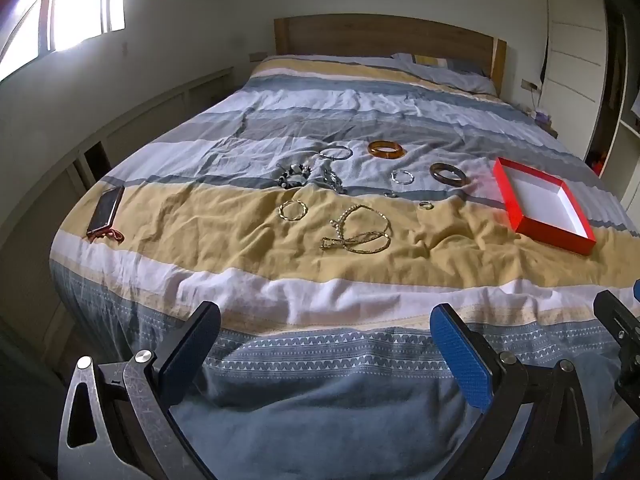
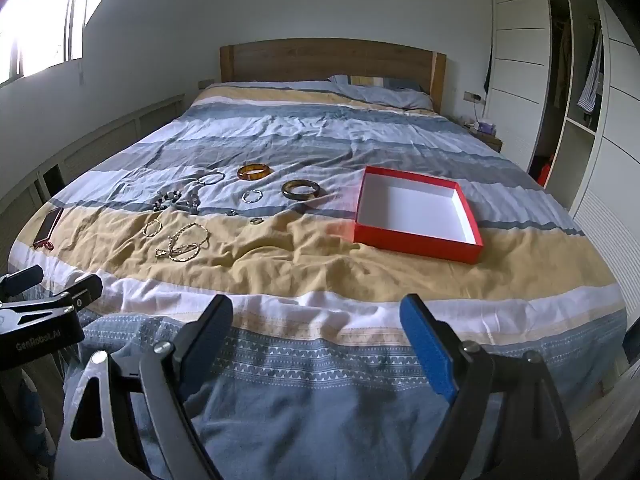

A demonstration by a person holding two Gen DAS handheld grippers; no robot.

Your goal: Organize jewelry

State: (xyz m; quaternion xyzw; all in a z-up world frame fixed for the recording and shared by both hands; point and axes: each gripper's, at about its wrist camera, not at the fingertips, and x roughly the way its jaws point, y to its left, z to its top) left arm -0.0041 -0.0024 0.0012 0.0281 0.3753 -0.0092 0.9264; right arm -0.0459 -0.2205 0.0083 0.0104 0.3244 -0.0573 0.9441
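Jewelry's all laid out on the bed (image 2: 320,280) rn, nothing sorted yet imo. Red box (image 2: 416,236) sits empty w/ its white inside showing, off to the right of the pile. Left gripper (image 1: 325,330) and right gripper (image 2: 316,320) both hang over the foot of the bed, fingers spread wide, holding nothing. Looks like the very start. Next prob a reach fwd for the closest bit, the gold chain necklace (image 1: 360,230), tho pinching thin chain off soft fabric needs a low, careful close.
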